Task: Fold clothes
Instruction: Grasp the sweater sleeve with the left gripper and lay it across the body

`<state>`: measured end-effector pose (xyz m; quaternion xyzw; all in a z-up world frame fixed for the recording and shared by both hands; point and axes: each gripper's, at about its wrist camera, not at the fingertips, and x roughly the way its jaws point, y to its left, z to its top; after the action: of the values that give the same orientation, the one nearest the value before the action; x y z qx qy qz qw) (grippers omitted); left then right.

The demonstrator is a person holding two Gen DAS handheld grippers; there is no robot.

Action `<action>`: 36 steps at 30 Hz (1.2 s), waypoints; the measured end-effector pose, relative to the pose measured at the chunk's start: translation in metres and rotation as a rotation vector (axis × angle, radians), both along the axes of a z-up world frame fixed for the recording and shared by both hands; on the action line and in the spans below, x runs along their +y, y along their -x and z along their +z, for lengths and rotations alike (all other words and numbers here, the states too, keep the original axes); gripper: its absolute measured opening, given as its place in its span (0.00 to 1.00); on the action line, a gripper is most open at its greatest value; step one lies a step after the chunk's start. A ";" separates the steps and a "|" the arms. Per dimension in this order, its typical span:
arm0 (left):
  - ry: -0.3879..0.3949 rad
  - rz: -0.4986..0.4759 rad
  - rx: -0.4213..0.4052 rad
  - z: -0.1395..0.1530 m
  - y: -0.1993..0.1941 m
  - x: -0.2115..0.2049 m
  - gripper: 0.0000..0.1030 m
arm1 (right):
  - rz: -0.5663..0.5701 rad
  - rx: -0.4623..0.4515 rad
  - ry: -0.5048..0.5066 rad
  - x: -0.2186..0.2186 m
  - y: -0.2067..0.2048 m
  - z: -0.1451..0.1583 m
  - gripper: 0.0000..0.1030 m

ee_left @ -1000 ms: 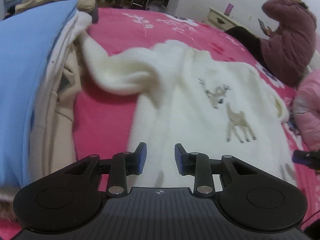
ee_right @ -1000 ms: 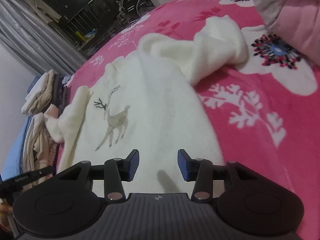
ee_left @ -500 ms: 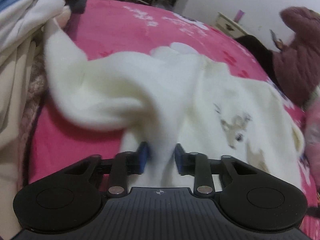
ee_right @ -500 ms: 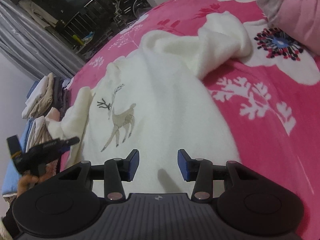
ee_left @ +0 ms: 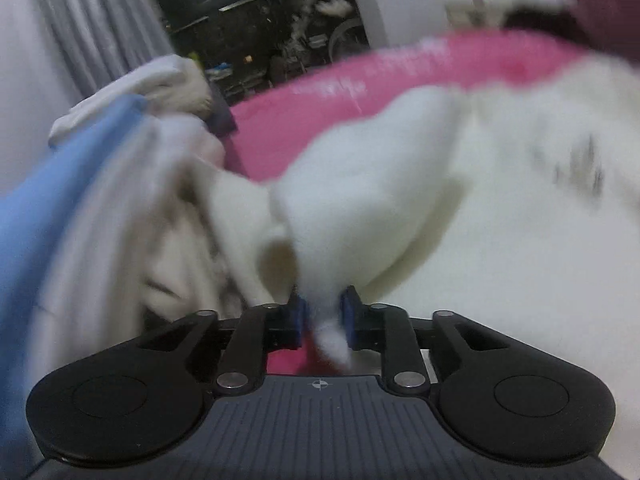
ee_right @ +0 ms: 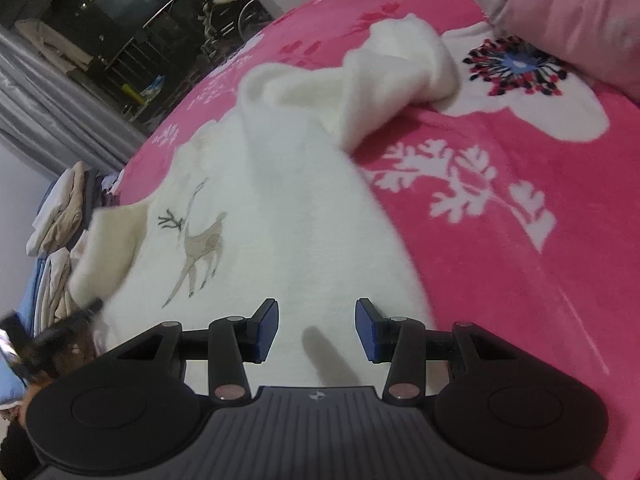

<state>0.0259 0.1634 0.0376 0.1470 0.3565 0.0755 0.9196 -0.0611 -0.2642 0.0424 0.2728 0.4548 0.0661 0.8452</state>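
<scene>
A cream sweater [ee_right: 280, 200] with a deer print [ee_right: 200, 248] lies flat on the pink bed cover [ee_right: 500, 260]. In the blurred left wrist view my left gripper [ee_left: 323, 308] pinches the sweater's left sleeve [ee_left: 360, 200] between its blue pads; the jaws are opening slightly and the fabric is still caught between them. The sleeve is lifted and bunched over the body [ee_left: 520, 260]. My right gripper [ee_right: 317, 320] hovers open over the sweater's lower part, nothing between its fingers. The other sleeve [ee_right: 400, 68] lies folded across the far right.
A pile of folded clothes [ee_left: 100, 200], blue and beige, sits at the bed's left edge, also seen as stacks [ee_right: 60, 208] in the right wrist view. A pink padded jacket [ee_right: 580, 12] lies at the far right. A person's maroon sleeve [ee_left: 608, 0] shows behind the bed.
My left gripper closed on the left sleeve and carried it up and inward over the sweater, its view swinging toward the clothes pile. The right gripper stayed open and dipped slightly.
</scene>
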 end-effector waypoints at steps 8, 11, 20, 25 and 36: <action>-0.007 0.025 0.058 0.021 0.004 -0.004 0.35 | -0.009 -0.036 0.064 -0.006 0.006 0.000 0.44; 0.028 0.038 0.097 0.036 0.001 0.000 0.36 | -0.008 -0.059 0.079 -0.003 0.007 0.000 0.44; 0.291 0.182 0.285 0.053 -0.028 0.021 0.43 | 0.045 -0.088 0.125 0.006 0.008 -0.002 0.45; 0.177 0.103 0.218 0.080 -0.012 -0.008 0.44 | 0.058 -0.100 0.131 0.007 0.007 -0.004 0.47; -0.061 -0.103 0.019 0.115 0.042 -0.057 0.54 | 0.086 -0.127 0.145 0.010 0.010 -0.001 0.47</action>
<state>-0.0163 0.1067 0.1526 0.1936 0.3545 0.0376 0.9140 -0.0706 -0.2537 0.0418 0.1866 0.4153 0.0864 0.8861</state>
